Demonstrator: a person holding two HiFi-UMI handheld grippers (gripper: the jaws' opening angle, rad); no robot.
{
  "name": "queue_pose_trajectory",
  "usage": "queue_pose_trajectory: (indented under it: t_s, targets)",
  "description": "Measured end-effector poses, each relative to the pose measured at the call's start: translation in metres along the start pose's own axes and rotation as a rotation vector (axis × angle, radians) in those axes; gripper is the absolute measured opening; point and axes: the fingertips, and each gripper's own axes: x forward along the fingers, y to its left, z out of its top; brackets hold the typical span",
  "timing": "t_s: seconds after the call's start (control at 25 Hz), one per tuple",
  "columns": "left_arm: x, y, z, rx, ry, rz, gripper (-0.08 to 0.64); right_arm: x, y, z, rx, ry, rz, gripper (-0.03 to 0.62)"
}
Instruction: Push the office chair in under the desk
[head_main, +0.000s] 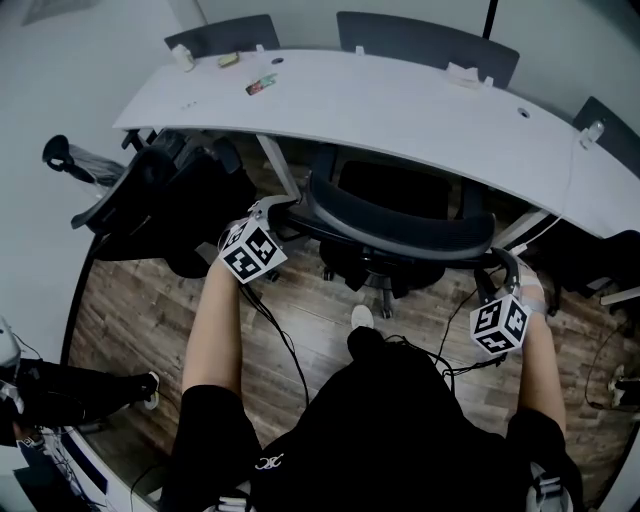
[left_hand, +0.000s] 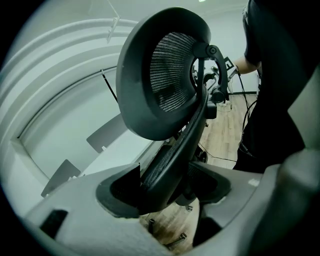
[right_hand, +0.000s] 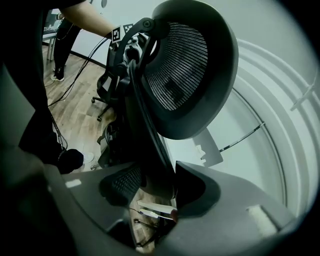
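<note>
The black office chair (head_main: 400, 228) stands at the white curved desk (head_main: 400, 110), its seat partly under the desktop and its curved backrest rim toward me. My left gripper (head_main: 273, 210) is shut on the left end of that rim, and my right gripper (head_main: 506, 265) is shut on the right end. In the left gripper view the dark chair frame (left_hand: 172, 150) runs between the jaws of my left gripper (left_hand: 165, 187), with the mesh back (left_hand: 170, 75) above. The right gripper view shows my right gripper (right_hand: 155, 187) on the same frame (right_hand: 150, 145).
A second black chair (head_main: 160, 205) stands close on the left, partly under the desk. Cables (head_main: 285, 340) trail over the wood floor (head_main: 130, 320). Another person's leg and shoe (head_main: 90, 388) are at lower left. Small items (head_main: 260, 85) lie on the desk; dark dividers (head_main: 425, 40) rise behind it.
</note>
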Motion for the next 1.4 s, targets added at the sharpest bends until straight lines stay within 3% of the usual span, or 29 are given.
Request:
queue_pose_trajectory:
  t_s: [0.92, 1.4]
  targets:
    - [0.103, 0.109, 0.036, 0.06, -0.09, -0.057, 0.304, 0.096, -0.09, -0.012, 0.102, 0.121, -0.069, 0.229]
    - [0.153, 0.156, 0.062, 0.078, -0.136, -0.045, 0.304, 0.145, -0.14, -0.025, 0.121, 0.167, -0.107, 0.235]
